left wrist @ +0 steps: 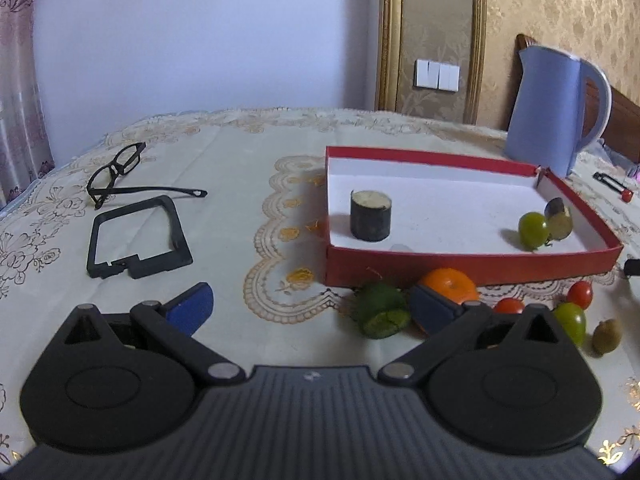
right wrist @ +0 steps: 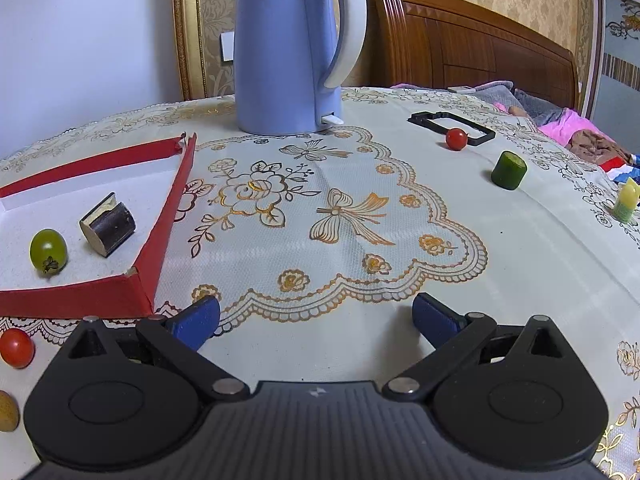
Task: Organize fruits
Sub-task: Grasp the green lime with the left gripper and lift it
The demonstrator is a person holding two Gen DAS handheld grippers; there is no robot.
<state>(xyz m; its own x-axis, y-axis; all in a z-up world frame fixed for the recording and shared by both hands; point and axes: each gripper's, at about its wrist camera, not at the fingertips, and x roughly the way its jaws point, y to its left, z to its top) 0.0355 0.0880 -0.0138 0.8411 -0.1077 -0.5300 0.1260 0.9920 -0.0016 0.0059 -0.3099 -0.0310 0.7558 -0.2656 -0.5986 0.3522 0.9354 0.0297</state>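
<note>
A red box (left wrist: 460, 268) with a white floor holds a dark upright cylinder piece (left wrist: 370, 216), a green tomato (left wrist: 533, 230) and a dark cut piece (left wrist: 558, 216). In front of it lie a green cucumber piece (left wrist: 382, 312), an orange (left wrist: 450, 286), two red tomatoes (left wrist: 580, 294), a green tomato (left wrist: 572, 322) and a kiwi (left wrist: 606, 336). My left gripper (left wrist: 312, 312) is open and empty above the cloth, its right finger (left wrist: 430, 312) in front of the orange. My right gripper (right wrist: 316, 320) is open and empty right of the box (right wrist: 164, 216). Farther right lie a red tomato (right wrist: 456, 139) and a green cylinder piece (right wrist: 509, 170).
A blue kettle (right wrist: 288, 48) stands behind the box. Black glasses (left wrist: 116, 174) and a black frame (left wrist: 136, 236) lie at the left. Another black frame (right wrist: 452, 126) and a yellow-green piece (right wrist: 627, 200) lie at the right. A bed stands beyond the table.
</note>
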